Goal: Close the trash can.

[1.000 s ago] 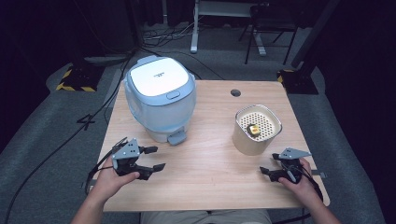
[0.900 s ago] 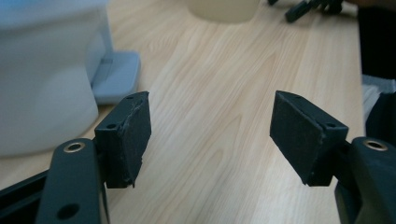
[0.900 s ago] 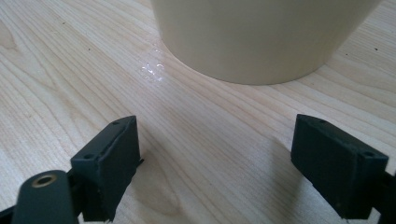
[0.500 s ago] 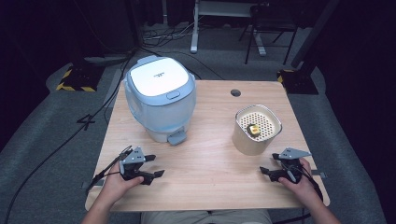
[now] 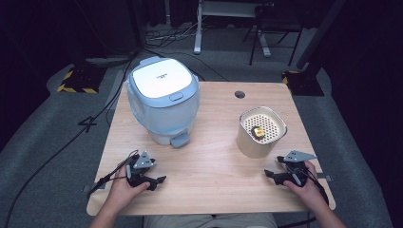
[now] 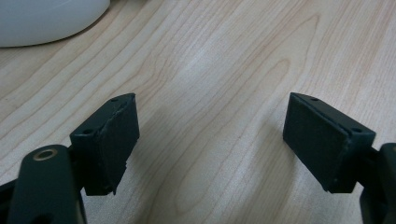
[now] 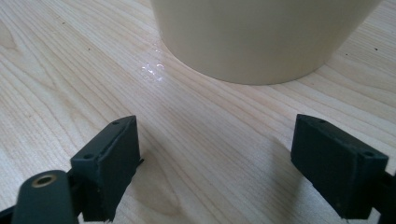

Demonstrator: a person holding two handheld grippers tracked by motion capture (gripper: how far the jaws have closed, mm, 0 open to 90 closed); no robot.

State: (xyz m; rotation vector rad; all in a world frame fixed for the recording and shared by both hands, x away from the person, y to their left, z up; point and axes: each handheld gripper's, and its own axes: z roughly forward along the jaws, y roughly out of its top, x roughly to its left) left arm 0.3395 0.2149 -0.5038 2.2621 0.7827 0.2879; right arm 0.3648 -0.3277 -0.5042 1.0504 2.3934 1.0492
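My left gripper point(image 5: 151, 180) has drawn back toward the near left edge of the bench point(image 5: 214, 156), away from the blue cooker point(image 5: 162, 97), fingers wide apart and empty. On the right, my right gripper point(image 5: 274, 176) sits unmoved just near of the cream canister point(image 5: 260, 137), also wide and empty, so I judge nothing is engaged yet.

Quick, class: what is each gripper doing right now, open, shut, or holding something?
Left gripper: open, jaws wide apart, holding nothing.
Right gripper: open, jaws wide apart, holding nothing.
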